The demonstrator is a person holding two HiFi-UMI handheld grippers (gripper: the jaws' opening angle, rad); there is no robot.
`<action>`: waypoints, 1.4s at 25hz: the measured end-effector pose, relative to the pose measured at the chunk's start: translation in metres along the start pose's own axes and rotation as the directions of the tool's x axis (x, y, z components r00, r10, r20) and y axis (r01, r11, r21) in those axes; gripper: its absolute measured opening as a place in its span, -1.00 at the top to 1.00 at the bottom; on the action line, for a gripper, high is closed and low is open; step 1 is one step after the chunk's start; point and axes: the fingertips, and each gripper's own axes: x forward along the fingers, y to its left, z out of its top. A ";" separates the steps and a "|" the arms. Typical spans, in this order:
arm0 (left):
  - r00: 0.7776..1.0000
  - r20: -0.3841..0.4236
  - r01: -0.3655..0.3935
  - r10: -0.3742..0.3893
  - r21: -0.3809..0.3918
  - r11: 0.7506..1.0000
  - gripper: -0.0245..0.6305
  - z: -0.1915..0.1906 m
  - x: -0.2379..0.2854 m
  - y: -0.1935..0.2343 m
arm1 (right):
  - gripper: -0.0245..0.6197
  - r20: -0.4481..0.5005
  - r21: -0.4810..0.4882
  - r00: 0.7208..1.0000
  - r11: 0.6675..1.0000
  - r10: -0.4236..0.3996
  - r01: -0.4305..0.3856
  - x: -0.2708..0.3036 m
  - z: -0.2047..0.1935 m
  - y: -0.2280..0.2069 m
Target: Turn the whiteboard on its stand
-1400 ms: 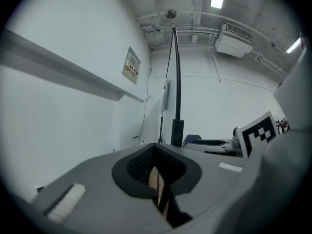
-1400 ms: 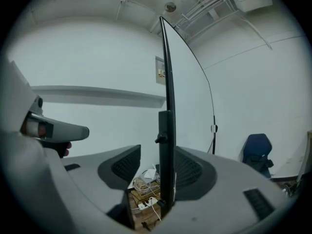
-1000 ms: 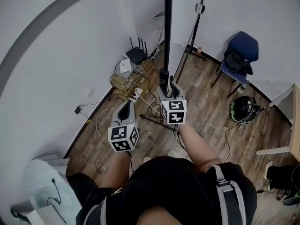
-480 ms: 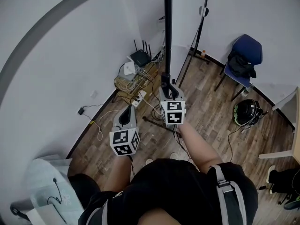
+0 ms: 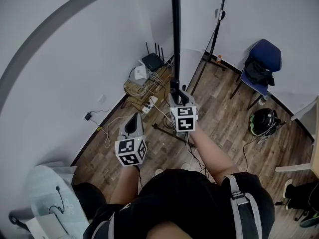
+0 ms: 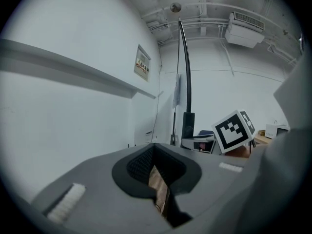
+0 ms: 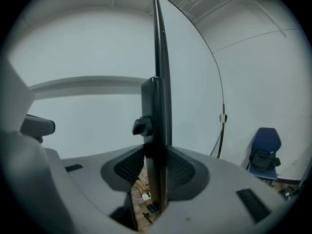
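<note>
The whiteboard [image 5: 175, 34] stands almost edge-on in the head view, its black frame a vertical bar; its white face [image 7: 190, 82] runs off to the right in the right gripper view. My right gripper [image 5: 175, 91] is shut on the near frame edge [image 7: 161, 82], just below a black clamp knob [image 7: 141, 126]. Its jaws have just been closing, with the frame between the pads [image 7: 179, 172]. My left gripper [image 5: 135, 119] hangs lower left of the board, apart from it, touching nothing. In the left gripper view, my left gripper [image 6: 163, 199] is shut and holds nothing.
A router and tangled cables [image 5: 149, 62] with a power strip [image 5: 149, 103] lie on the wooden floor by the stand's foot. A blue chair [image 5: 259, 66] and a helmet [image 5: 262, 121] are to the right. The white wall [image 5: 60, 73] curves close on the left.
The right gripper's jaws have narrowed onto the whiteboard's frame edge. Both hands have stayed nearly where they were; the head view has shifted slightly.
</note>
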 end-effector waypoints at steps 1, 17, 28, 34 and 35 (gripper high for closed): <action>1.000 0.000 -0.002 0.002 -0.002 1.000 0.90 0.000 -0.002 0.001 | 0.46 -0.001 0.000 1.000 1.000 0.007 -0.007 -0.001 0.000 0.003; 0.996 0.028 -0.082 0.082 -0.016 0.997 0.90 -0.005 -0.044 0.021 | 0.47 0.001 -0.066 0.953 0.951 0.303 -0.302 -0.039 -0.015 0.120; 0.969 0.023 -0.244 0.246 -0.053 0.968 0.90 -0.018 -0.106 0.067 | 0.50 -0.024 -0.122 0.885 0.878 0.464 -0.464 -0.054 -0.022 0.211; 0.944 0.023 -0.327 0.329 -0.069 0.942 0.90 -0.025 -0.141 0.092 | 0.50 -0.030 -0.137 0.857 0.847 0.515 -0.514 -0.058 -0.025 0.251; 0.939 0.022 -0.340 0.342 -0.072 0.938 0.90 -0.026 -0.145 0.096 | 0.50 -0.033 -0.138 0.851 0.841 0.524 -0.523 -0.058 -0.025 0.256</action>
